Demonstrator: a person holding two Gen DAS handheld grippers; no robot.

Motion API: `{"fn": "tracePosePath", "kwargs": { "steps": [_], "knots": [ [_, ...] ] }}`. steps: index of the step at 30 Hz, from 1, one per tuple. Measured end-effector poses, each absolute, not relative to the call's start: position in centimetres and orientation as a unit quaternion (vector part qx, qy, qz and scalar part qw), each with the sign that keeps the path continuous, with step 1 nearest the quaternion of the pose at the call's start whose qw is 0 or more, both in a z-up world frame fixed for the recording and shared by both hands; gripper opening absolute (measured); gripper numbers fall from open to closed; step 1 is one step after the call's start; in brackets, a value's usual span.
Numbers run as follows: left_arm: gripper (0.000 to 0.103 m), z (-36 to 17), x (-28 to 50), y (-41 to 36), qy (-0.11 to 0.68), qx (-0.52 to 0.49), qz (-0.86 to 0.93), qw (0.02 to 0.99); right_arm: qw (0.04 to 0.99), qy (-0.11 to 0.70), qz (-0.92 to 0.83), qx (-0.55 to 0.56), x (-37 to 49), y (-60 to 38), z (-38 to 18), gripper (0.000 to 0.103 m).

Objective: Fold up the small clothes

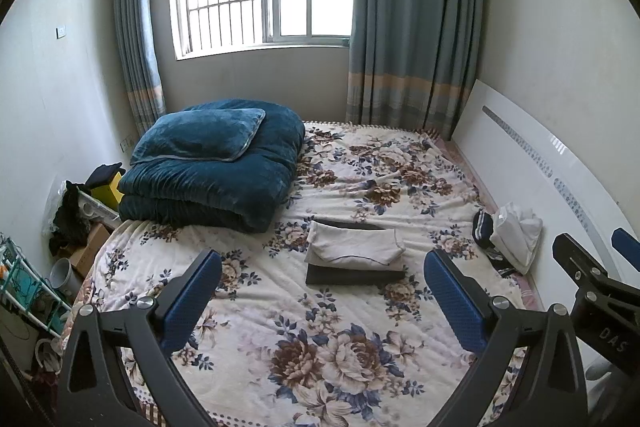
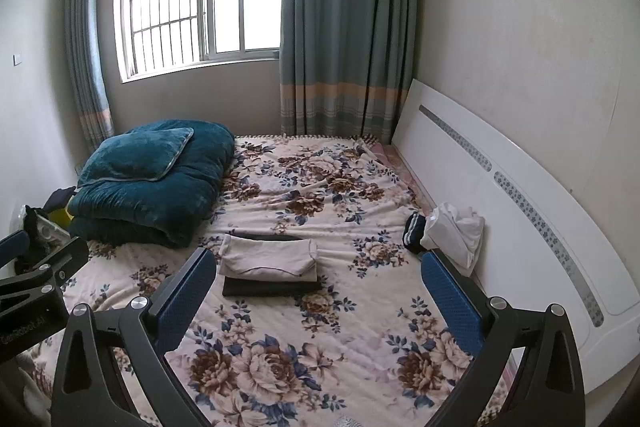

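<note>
Both hand-held grippers (image 1: 320, 291) (image 2: 318, 289) gape; folded clothes (image 1: 354, 253) stacked.

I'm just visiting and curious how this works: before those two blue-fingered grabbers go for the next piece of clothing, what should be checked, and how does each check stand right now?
1. Left gripper open and empty: ok.
2. Right gripper open and empty: ok.
3. Folded stack tidy, beige piece lying on the dark one: ok.
4. Unfolded white garment waiting by the headboard, on the right gripper's side: ok.
5. Dark striped piece beside it separate from the white one: cannot tell.
6. Bare floral bedspread in front of the stack to fold on: ok.
</note>
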State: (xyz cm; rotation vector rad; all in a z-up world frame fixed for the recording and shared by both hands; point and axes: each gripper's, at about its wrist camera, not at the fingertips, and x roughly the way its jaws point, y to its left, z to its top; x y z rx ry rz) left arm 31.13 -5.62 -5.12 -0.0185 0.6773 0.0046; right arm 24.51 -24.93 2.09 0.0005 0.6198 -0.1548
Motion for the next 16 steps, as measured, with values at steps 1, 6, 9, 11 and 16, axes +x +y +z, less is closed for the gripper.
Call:
{"fn": "tracePosePath", "kwargs": {
  "steps": [1, 6, 9, 11, 16],
  "knots": [
    [0.103, -5.08, 31.20, -5.67, 0.333, -0.009, 0.002, 0.943, 0.949, 0.305, -0.076, 0.000, 24.53, -24.89, 2.10, 0.103],
    [0.103, -5.16, 31.03, -5.64, 0.332, -0.009, 0.003, 0.943, 0.949, 0.304, -0.078, 0.000, 24.37, -24.97, 2.01, 0.103],
    [0.103, -5.19, 30.99, -5.63, 0.332, -0.010, 0.003, 0.943, 0.949, 0.304, -0.079, 0.001, 24.32, -24.89, 2.03, 0.103],
    [0.103, -5.19, 30.99, -5.64, 0.331, -0.009, 0.004, 0.944, 0.949, 0.305, -0.079, 0.002, 24.18, -25.02, 1.94, 0.103],
    [0.103, -4.87, 30.94, -5.93, 0.329, -0.007, 0.004, 0.944, 0.949, 0.304, -0.079, 0.003, 24.16, -24.66, 2.05, 0.103]
  ]
}}
